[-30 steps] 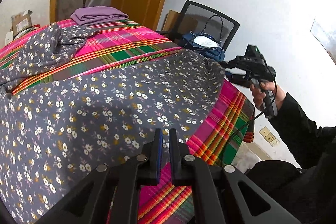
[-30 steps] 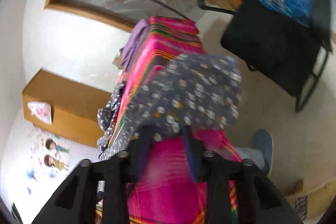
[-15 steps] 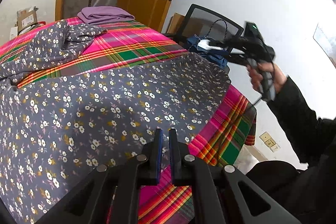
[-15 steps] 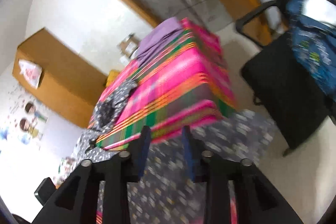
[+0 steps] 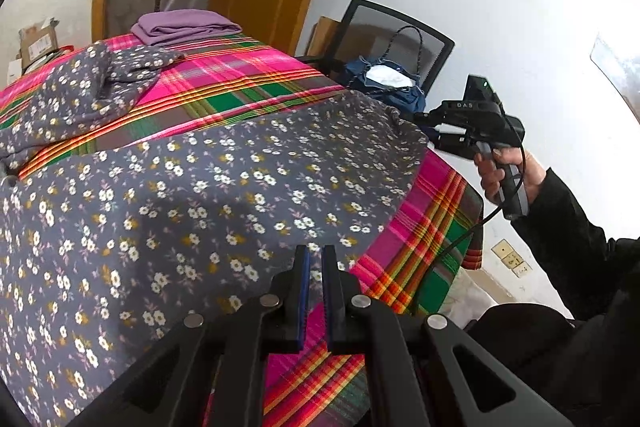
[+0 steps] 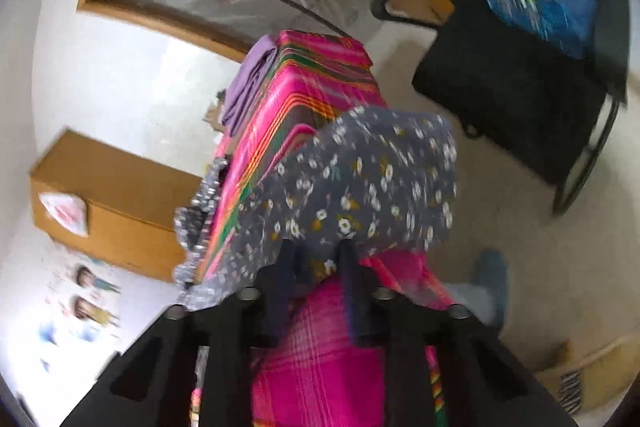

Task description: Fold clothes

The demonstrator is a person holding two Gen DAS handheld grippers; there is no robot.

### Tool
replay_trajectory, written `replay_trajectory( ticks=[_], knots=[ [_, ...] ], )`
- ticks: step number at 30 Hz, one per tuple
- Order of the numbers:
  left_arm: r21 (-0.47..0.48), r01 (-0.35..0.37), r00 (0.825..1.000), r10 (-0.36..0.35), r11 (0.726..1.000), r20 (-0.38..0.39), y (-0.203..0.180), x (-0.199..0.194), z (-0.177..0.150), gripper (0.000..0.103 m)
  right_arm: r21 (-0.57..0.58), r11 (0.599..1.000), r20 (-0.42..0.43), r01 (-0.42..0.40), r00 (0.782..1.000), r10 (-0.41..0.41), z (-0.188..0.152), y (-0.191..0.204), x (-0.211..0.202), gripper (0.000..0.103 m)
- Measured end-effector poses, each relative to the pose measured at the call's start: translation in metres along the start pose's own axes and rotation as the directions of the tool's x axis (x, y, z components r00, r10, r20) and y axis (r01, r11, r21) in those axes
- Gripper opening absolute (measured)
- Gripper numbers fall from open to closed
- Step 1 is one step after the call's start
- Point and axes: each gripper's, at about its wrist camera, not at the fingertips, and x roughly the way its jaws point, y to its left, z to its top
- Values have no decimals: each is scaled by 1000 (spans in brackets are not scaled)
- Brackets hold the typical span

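Two corners of the floral garment (image 5: 224, 187) matter for this fold, and each pair of tongs sits at one of them. Just ahead of the left gripper (image 5: 314, 259), the near hem lies flat on the plaid cloth (image 5: 424, 227) that covers the table; its jaws are almost together, with cloth seemingly pinched at the tips (the bite itself is hidden behind the fingers). At the far right corner, the right gripper (image 6: 316, 247) has just been closing its jaws; floral cloth lies between and over the tips, though the blur makes it hard to say whether the pads truly press yet. To do this well, I would make sure both grips take only one layer of the garment and none of the plaid beneath, then lift both corners evenly so the edge stays taut. A folded purple garment (image 5: 184, 25) lies well beyond, clear of the work.
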Motion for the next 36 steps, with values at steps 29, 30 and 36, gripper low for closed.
replay_trajectory(
  ticks=[29, 30, 36],
  knots=[
    [-40, 8, 1000, -8, 999, 14, 14, 4, 4, 5, -726, 560, 181, 399, 896, -405, -24, 118, 37, 37],
    [-40, 7, 1000, -6, 999, 18, 13, 3, 4, 5, -756, 520, 185, 397, 892, -411, -28, 121, 44, 37],
    [-58, -9, 999, 11, 998, 31, 15, -2, 2, 5, -821, 405, 189, 402, 861, -472, -30, 119, 71, 18]
  ],
)
